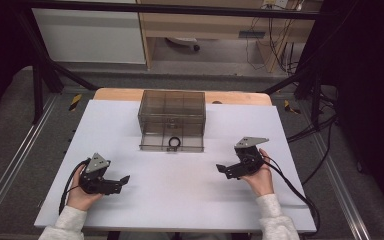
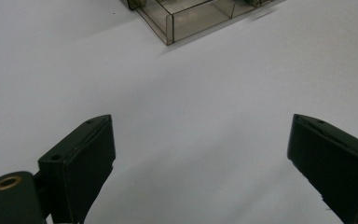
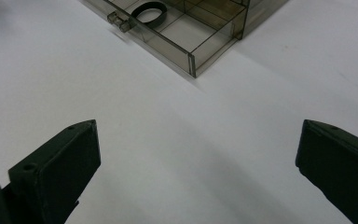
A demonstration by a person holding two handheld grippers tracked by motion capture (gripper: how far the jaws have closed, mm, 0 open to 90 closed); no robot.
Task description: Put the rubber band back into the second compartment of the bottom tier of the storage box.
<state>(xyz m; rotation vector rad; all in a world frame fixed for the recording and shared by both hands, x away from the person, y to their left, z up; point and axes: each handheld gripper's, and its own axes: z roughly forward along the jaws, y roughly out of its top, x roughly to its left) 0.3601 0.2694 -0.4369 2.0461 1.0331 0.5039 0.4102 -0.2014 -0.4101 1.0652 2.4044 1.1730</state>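
A smoky clear plastic drawer box (image 1: 172, 112) stands at the back middle of the white table (image 1: 180, 190). Its bottom drawer (image 1: 171, 144) is pulled out, and a black ring (image 1: 174, 142) lies inside it. In the right gripper view the ring (image 3: 149, 13) lies behind the drawer's front wall, near the handle (image 3: 120, 22). My left gripper (image 1: 125, 180) rests low at the front left, open and holding nothing. My right gripper (image 1: 221, 170) sits at the front right, open as well, and points towards the table's middle. A corner of the drawer (image 2: 170, 28) appears far ahead in the left gripper view.
The white sheet covers a wooden tabletop (image 1: 120, 94) whose edge peeks out at the back. Black frame posts (image 1: 37, 85) stand at both sides, and cables (image 1: 300, 192) trail from the right gripper over the table's edge. A wide bare stretch separates the grippers.
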